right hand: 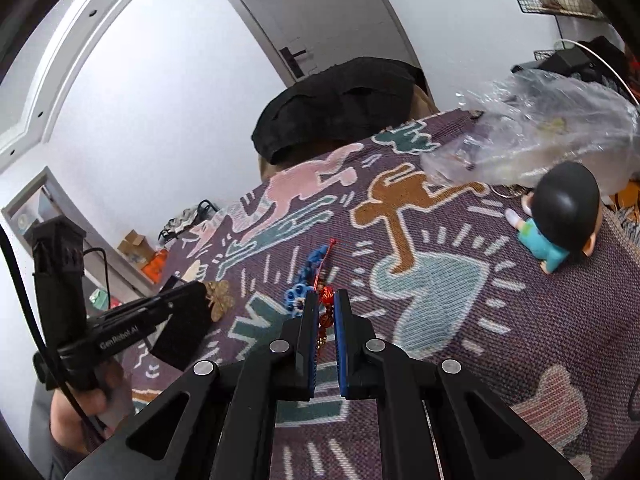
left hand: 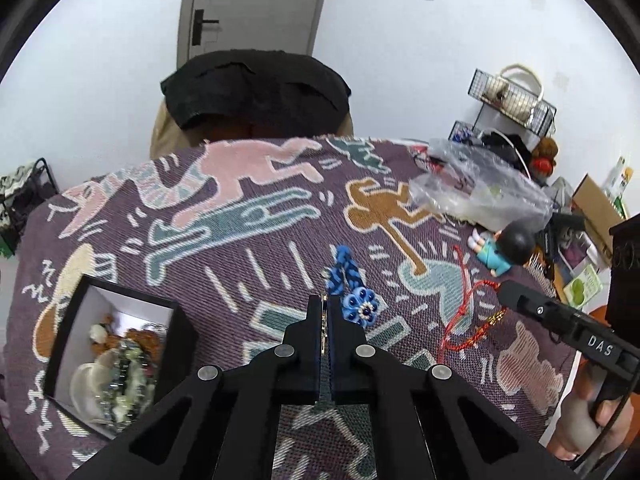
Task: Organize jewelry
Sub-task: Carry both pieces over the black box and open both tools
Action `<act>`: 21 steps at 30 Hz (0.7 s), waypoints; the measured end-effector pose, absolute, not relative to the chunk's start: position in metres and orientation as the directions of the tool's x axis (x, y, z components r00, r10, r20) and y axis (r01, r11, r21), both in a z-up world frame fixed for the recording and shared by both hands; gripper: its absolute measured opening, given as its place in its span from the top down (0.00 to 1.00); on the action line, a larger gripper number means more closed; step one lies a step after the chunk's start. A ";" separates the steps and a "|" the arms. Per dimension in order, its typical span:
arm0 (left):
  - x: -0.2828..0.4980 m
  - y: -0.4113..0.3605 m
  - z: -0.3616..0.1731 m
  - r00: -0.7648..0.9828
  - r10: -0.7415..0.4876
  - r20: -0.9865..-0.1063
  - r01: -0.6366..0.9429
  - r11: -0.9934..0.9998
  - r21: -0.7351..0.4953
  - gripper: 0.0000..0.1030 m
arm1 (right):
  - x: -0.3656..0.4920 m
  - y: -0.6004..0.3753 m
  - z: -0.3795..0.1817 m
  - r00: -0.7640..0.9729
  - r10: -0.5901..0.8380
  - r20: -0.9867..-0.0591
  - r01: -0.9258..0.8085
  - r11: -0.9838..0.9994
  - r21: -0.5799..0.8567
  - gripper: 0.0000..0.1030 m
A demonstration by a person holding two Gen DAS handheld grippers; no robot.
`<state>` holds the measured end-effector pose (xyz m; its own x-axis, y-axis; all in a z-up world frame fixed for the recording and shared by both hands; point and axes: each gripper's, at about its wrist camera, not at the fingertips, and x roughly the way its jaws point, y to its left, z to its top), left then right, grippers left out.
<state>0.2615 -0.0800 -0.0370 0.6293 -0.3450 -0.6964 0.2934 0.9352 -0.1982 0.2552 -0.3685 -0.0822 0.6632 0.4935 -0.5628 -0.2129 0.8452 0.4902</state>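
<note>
My left gripper (left hand: 326, 306) is shut on a thin gold butterfly-shaped ornament (right hand: 219, 300), seen edge-on in the left wrist view and raised above the patterned cloth (left hand: 240, 240). My right gripper (right hand: 326, 308) is shut on a red cord bracelet (right hand: 325, 312) with red and gold beads; its cord (left hand: 460, 312) hangs down to the cloth. A blue woven bracelet (left hand: 352, 284) with a beaded flower lies on the cloth between the two grippers. An open black box (left hand: 116, 360) holding several jewelry pieces stands at the lower left of the left gripper.
A small doll in a teal top (right hand: 560, 216) lies on the cloth at the right, next to a crumpled clear plastic bag (right hand: 540, 140). A chair draped in black cloth (left hand: 256, 88) stands behind the table. Clutter and wire racks (left hand: 516, 100) fill the far right.
</note>
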 end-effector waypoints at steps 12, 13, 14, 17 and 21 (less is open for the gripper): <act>0.250 -0.019 -0.016 0.672 -0.348 -0.653 0.224 0.937 -0.268 0.98 | 0.250 -0.326 -0.055 0.658 0.525 -0.540 -0.294 0.839 0.458 0.91; 0.248 -0.013 -0.016 0.676 -0.348 -0.650 0.216 0.936 -0.277 0.98 | 0.250 -0.322 -0.053 0.655 0.528 -0.540 -0.302 0.839 0.454 0.91; 0.247 -0.008 -0.015 0.679 -0.347 -0.647 0.211 0.936 -0.281 0.98 | 0.249 -0.319 -0.051 0.654 0.530 -0.540 -0.306 0.838 0.452 0.91; 0.245 0.006 -0.015 0.687 -0.342 -0.641 0.194 0.937 -0.292 0.98 | 0.249 -0.306 -0.046 0.648 0.537 -0.539 -0.325 0.836 0.442 0.91; 0.242 0.025 -0.018 0.688 -0.346 -0.638 0.170 0.931 -0.322 0.98 | 0.248 -0.290 -0.041 0.641 0.547 -0.539 -0.349 0.833 0.430 0.91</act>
